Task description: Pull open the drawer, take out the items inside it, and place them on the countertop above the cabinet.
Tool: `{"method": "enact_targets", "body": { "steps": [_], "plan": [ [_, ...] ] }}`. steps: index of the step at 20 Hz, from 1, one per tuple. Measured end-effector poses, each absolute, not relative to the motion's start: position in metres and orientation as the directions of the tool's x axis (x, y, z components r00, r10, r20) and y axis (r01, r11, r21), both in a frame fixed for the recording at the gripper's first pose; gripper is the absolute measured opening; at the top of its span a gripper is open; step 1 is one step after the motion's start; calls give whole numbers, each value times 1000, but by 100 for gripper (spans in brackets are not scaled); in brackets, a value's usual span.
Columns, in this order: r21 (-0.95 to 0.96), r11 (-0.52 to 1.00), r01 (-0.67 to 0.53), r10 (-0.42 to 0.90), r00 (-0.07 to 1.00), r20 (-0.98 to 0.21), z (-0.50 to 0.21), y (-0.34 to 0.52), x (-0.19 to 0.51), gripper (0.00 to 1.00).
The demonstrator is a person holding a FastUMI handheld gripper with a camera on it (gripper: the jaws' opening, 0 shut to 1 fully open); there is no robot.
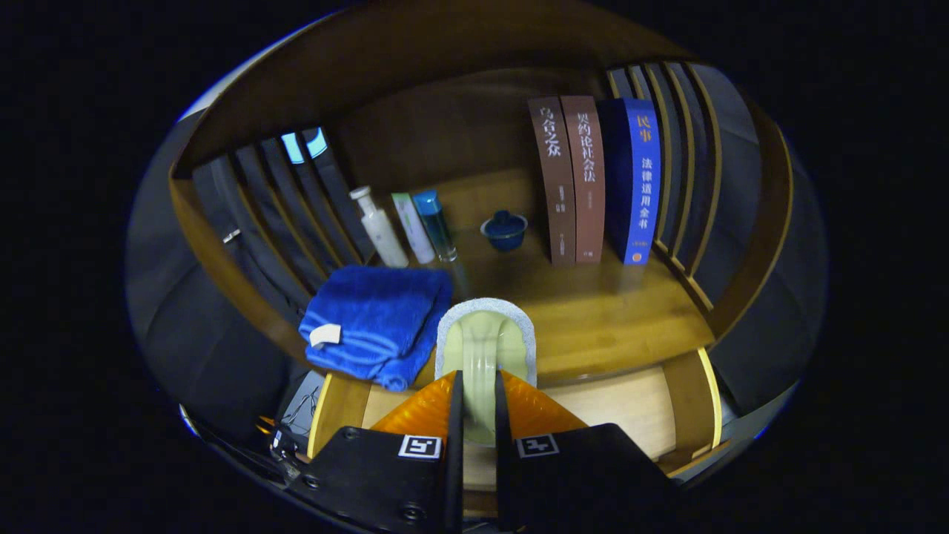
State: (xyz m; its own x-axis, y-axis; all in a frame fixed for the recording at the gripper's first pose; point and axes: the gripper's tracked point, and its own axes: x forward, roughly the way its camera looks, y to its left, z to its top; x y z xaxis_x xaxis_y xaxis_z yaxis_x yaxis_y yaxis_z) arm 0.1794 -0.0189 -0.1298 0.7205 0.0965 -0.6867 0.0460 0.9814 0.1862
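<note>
**Brush in hand, going to the desk**

I have the gripper (475,415) closed narrow on the pale green handle of a scrubbing brush (485,337), both fingers pressing it. The open drawer (630,404) lies near, below the fingers. The brush head hangs over the desk (608,311) edge, just right of the folded blue towel (374,322). I judge this the placing step: next I carry it farther in, lower it onto bare wood, then release.

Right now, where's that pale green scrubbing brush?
In the gripper view, the brush is clamped between the gripper jaws, held over the countertop's front edge, just right of the folded blue towel.
</note>
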Motion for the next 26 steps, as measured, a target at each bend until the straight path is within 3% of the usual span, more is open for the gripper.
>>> {"method": "enact_targets", "body": {
  "steps": [6,13,15,19,20,22,26],
  "plan": [
    [134,990,40,70,681,-728,-135,-21,244,23],
    [118,990,82,41,625,-779,-172,-30,267,23],
    [116,989,90,34,630,-776,-173,-32,269,29],
    [126,987,97,35,640,-768,-170,-32,262,89],
    [128,987,94,37,650,-759,-168,-31,261,88],
    [126,987,97,28,674,-738,-158,-33,252,100],
    [151,985,83,32,770,-637,-127,-27,218,100]
  ]
}}
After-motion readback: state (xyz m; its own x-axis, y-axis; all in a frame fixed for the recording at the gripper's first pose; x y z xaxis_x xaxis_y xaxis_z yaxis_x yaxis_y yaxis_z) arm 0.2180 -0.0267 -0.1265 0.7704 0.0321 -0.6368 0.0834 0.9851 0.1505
